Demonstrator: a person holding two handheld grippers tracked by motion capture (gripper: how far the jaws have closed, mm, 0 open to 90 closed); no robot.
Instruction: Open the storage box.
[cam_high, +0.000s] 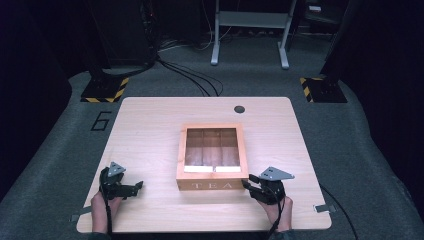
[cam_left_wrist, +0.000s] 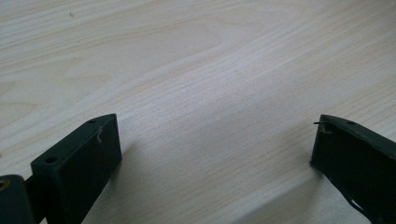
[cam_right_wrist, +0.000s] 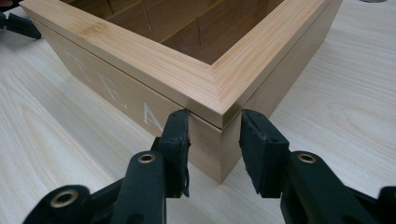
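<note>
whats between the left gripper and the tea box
Bare table between the left gripper and the tea box, seen in the high view.

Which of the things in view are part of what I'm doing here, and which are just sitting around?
In the job:
- wooden tea box, lid down
- right gripper, jaws astride the box's near right corner, just below the lid
- left gripper, open over bare table

Just lying about:
- table
- dark round plug in the tabletop
- striped stand bases on the floor
</note>
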